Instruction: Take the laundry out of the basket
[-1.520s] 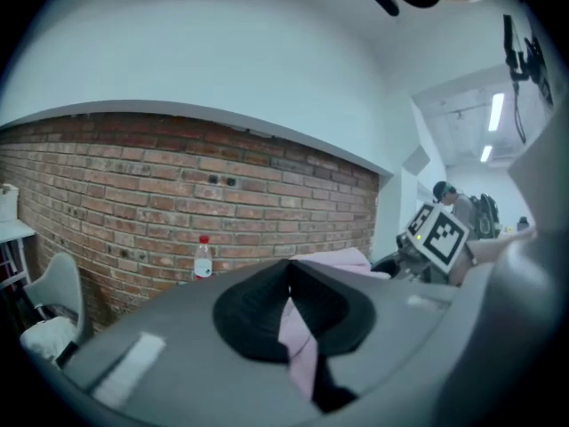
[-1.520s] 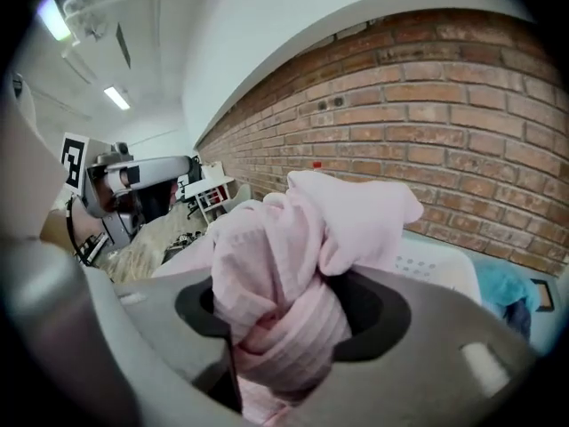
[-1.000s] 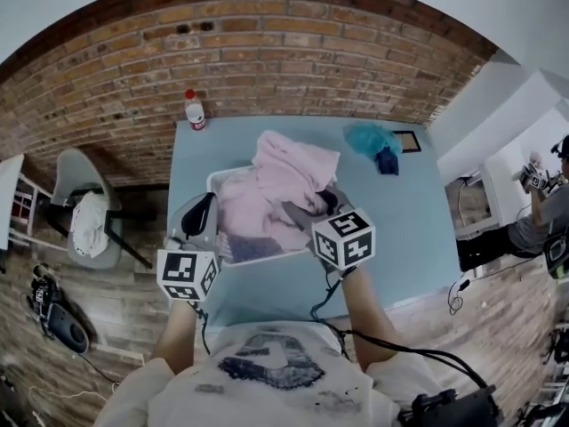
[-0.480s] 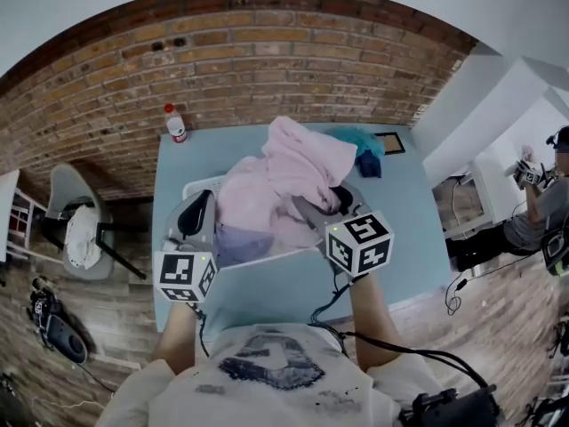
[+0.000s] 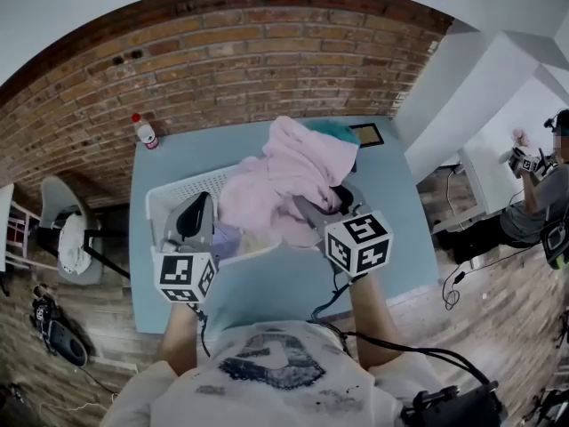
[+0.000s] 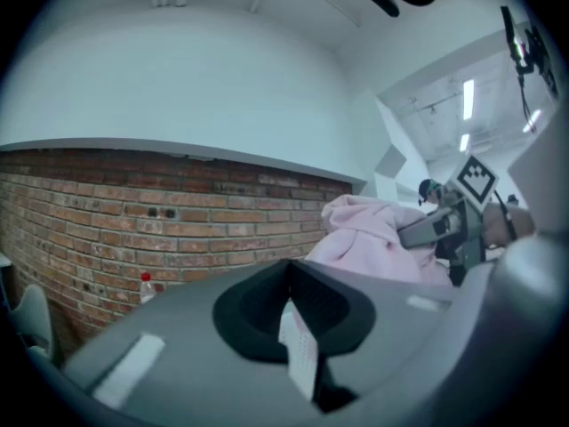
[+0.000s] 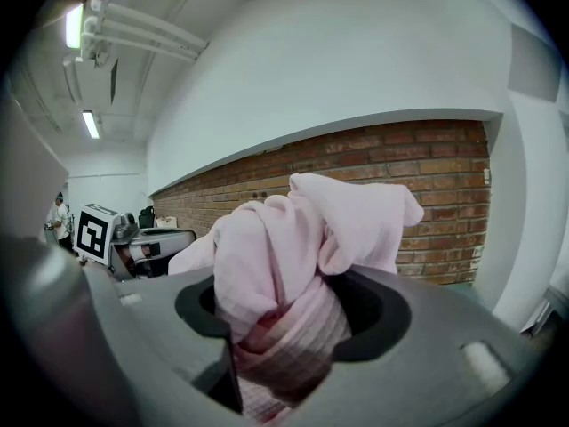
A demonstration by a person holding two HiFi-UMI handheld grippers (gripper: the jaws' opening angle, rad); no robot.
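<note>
R gripper (image 7: 267, 363) clamped on pink garment (image 5: 298, 167), L gripper (image 6: 300, 363) pinching basket (image 5: 182, 192) rim; risk: trailing cloth snags, drags basket if L grip slips

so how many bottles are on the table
1. The bottle stands at the table's far left corner, by the brick wall. The raised pink garment hides some tabletop, so another may be hidden.

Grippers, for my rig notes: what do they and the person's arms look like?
Left gripper and right gripper: grey bodies with black recesses, each with a white cube bearing black square markers. Black cables trail from both. Short-sleeved white T-shirt, dark print.
</note>
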